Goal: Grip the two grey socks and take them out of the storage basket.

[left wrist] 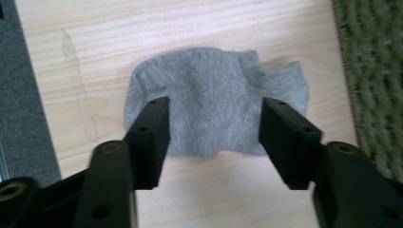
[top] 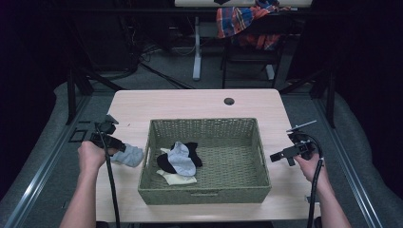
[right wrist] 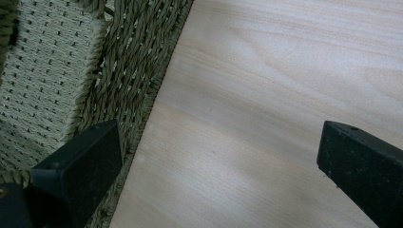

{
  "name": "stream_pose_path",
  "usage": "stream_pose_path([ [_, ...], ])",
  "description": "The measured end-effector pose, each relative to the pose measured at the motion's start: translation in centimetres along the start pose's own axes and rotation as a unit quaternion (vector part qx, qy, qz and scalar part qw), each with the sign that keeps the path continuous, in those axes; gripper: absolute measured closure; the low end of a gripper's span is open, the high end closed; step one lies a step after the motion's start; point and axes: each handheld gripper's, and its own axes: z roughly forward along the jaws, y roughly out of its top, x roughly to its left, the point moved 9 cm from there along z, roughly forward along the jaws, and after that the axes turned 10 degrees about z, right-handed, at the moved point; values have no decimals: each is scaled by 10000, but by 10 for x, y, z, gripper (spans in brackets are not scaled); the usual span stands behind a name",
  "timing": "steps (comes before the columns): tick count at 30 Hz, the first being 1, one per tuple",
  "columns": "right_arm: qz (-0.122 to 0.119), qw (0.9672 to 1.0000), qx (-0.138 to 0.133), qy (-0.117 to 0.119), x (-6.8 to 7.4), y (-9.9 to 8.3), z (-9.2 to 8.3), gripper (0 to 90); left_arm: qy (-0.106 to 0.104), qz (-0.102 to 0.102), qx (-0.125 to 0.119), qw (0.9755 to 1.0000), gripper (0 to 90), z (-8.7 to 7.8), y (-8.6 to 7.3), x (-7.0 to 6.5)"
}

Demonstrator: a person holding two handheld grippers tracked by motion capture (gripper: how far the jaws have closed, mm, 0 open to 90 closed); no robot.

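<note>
A small grey fabric sock lies flat on the pale wooden table, just left of the green woven rectangular basket, which already holds what appear to be several socks. The left gripper straddles it, jaws wide, nothing gripped. The right gripper idles beside the basket, jaws wide and empty; this sock is left to move.

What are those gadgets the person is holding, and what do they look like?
Two black handheld grippers, left and right, each with two blocky, flat-faced jaws fixed by small screws. A black cable trails from each; a grey three-cornered plate tops each. The forearms are bare, without sleeves.
</note>
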Motion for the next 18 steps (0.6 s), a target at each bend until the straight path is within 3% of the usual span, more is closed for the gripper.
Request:
stream_pose_path([
  [4,-75,9999,90,-16,-1,-1,-1,9,69,181,-239,9995,281,-26,6,-7],
  [8,-78,9999,96,-28,-1,-1,0,9,95,599,-511,9968,181,-54,18,-25],
  [13,-132,9998,163,-18,-1,-2,-2,9,80,1182,-799,9897,147,-79,36,-59],
  [18,-132,9998,156,-16,-1,-2,-2,9,36,1644,-931,9820,99,-89,51,-94],
])
